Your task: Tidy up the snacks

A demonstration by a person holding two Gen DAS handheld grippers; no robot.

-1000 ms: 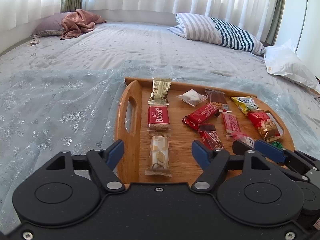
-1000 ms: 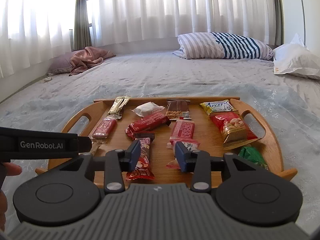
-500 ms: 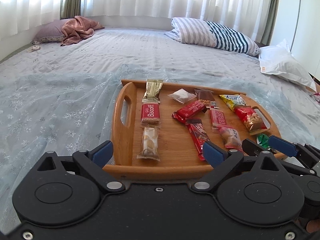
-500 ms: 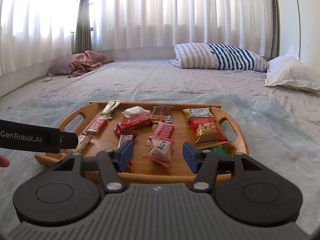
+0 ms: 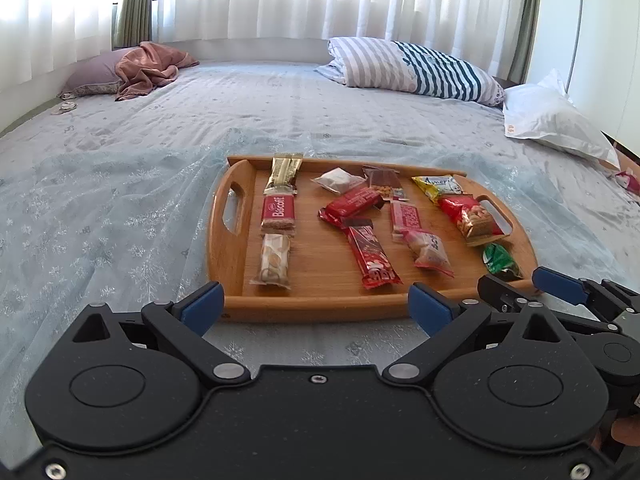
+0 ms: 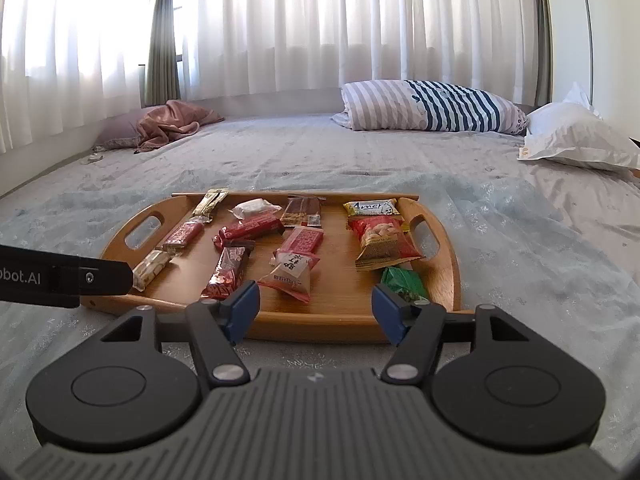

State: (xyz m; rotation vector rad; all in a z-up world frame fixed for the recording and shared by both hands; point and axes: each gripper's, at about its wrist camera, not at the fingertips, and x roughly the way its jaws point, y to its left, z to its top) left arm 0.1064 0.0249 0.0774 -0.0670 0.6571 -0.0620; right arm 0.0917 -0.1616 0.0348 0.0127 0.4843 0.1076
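My left gripper (image 5: 316, 306): matte black housing, two round discs on top, blue pads on black fingers (image 5: 200, 307), silver pivot pins, small screws at corners. My right gripper (image 6: 316, 310): ribbed grey shell, black linkage arms, same blue pads. White lettering "bot.AI" readable on left unit's side.

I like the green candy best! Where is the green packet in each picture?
Left wrist view: green packet lies at the tray's near right corner, below the peanut bag.
Right wrist view: green packet, same corner, just beyond the right fingertip.
Shared landmark: striped pillow.
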